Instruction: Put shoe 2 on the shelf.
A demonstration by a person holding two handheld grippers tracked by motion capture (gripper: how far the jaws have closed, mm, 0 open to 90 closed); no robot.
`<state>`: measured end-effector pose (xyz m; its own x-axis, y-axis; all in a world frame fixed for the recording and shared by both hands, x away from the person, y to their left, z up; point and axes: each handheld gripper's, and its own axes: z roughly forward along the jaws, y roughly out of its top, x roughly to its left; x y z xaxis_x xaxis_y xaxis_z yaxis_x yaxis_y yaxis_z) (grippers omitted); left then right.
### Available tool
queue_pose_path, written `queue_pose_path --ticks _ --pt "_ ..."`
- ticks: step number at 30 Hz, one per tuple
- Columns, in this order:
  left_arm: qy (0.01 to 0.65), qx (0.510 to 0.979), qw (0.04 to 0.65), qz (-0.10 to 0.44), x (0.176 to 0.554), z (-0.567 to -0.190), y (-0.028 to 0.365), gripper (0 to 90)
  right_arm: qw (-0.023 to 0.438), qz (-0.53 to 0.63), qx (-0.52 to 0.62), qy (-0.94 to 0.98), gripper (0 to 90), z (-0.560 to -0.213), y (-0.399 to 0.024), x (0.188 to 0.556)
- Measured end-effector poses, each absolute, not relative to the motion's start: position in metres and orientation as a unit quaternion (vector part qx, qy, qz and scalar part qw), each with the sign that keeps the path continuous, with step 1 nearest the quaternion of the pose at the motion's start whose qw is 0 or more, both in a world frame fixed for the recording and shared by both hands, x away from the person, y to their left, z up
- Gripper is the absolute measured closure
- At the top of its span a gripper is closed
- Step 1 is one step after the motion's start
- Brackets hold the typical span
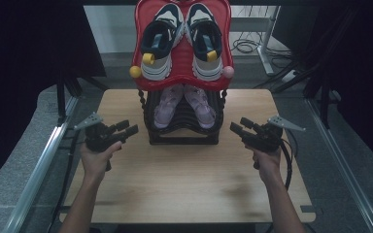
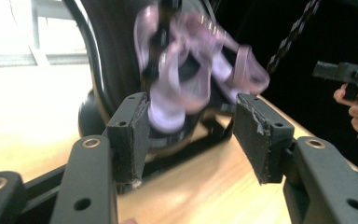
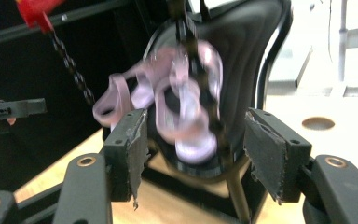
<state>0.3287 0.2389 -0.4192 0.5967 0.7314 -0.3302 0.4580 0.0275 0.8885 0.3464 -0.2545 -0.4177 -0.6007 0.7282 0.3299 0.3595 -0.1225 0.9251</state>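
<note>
Both hands hold grippers low over the table (image 1: pixel 184 184), flanking the rack (image 1: pixel 183 121): left gripper (image 1: pixel 132 128) and right gripper (image 1: pixel 235 127), jaws apart, empty, aimed inward. The high view adds dark sneakers (image 1: pixel 182 39) on the red top tier. The gripper views show pink shoes (image 2: pixel 186 79) on the black lower tier, strappy, blurred.

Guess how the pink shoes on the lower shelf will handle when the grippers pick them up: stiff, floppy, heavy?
Pink shoes: probably light, being small beside the dark sneakers above. Their loose straps look floppy and could snag on the black rack. They lean on its sloped shelf, so a nudge may slide them. Left gripper and right gripper are open, nothing between.
</note>
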Motion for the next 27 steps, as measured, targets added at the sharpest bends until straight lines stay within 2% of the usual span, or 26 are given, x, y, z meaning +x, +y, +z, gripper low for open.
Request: queue_pose_path --ticks 3,13,27 --pt "0.436 0.696 0.56 0.113 0.325 -0.433 0.237 45.9 0.138 0.608 0.43 0.653 39.2 -0.435 -0.254 0.342" --pt "0.457 0.713 0.524 0.092 0.312 -0.48 0.234 45.9 0.143 0.521 0.457 0.707 40.3 -0.485 -0.251 0.337" --pt "0.464 0.705 0.529 0.09 0.312 -0.484 0.238 44.5 0.147 0.531 0.461 0.695 40.3 -0.494 -0.252 0.332"
